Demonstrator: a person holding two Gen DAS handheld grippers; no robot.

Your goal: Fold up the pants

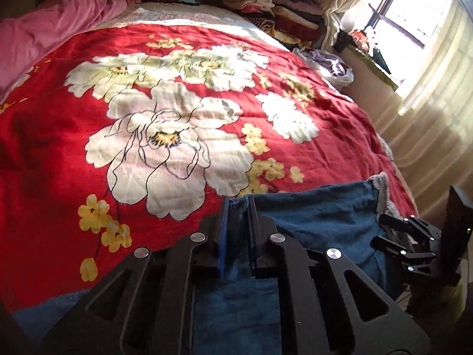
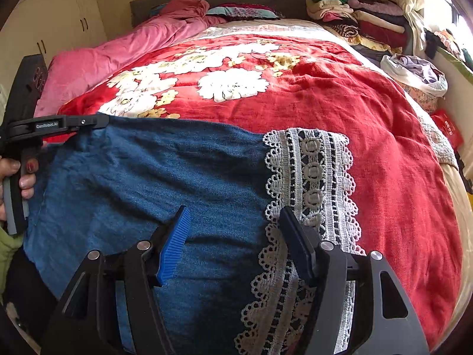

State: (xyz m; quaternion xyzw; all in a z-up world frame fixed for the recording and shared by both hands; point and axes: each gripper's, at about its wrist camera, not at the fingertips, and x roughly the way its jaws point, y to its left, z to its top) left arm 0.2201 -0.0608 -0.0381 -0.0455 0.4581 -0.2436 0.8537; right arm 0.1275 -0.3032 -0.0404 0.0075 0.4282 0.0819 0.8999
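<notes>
Blue denim pants (image 2: 153,177) with a white lace hem band (image 2: 313,183) lie across the near part of the bed. In the left wrist view the pants (image 1: 319,216) reach right to the lace (image 1: 384,189). My left gripper (image 1: 238,204) is shut on the upper left corner of the pants; it shows from the side in the right wrist view (image 2: 100,119). My right gripper (image 2: 233,216) is open, its jaws wide apart just above the cloth near the lace edge, holding nothing. It also shows in the left wrist view (image 1: 381,227).
A red floral blanket (image 1: 177,118) covers the bed. A pink quilt (image 2: 124,50) lies along the left side. Stacks of folded clothes (image 2: 360,14) sit at the far right corner. A bag of clothes (image 2: 416,74) lies by the right edge, near the window (image 1: 414,9).
</notes>
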